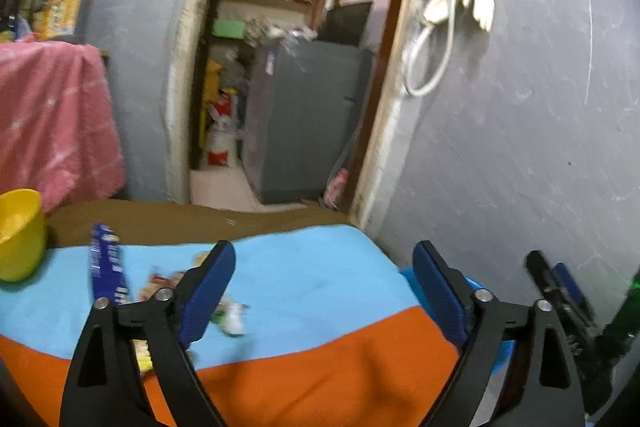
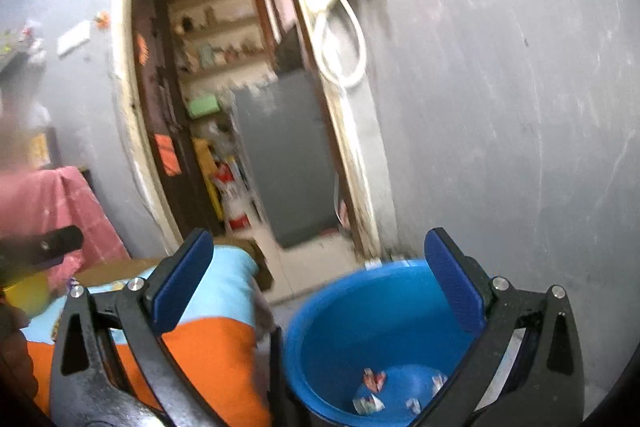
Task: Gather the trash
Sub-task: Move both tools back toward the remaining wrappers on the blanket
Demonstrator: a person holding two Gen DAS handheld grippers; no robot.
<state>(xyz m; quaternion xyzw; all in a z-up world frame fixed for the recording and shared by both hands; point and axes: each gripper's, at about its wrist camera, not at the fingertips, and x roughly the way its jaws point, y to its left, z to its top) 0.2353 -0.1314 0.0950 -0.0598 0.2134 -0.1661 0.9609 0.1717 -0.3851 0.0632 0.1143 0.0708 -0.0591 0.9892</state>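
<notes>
Several wrappers lie on the blue and orange cloth [image 1: 320,291]: a long blue packet [image 1: 106,267], a small pile of scraps [image 1: 160,283] and a white-green wrapper [image 1: 232,319]. My left gripper [image 1: 324,291] is open and empty above the cloth, just right of them. A blue bucket [image 2: 384,311] stands on the floor beside the table, with a few wrappers [image 2: 370,403] at its bottom. My right gripper [image 2: 320,283] is open and empty over the bucket's near left rim; it also shows in the left wrist view [image 1: 560,291].
A yellow cup [image 1: 18,235] stands at the table's left. A pink cloth [image 1: 52,115] hangs behind it. A grey wall [image 1: 520,127] is on the right, and a doorway with a grey fridge [image 1: 304,115] straight ahead.
</notes>
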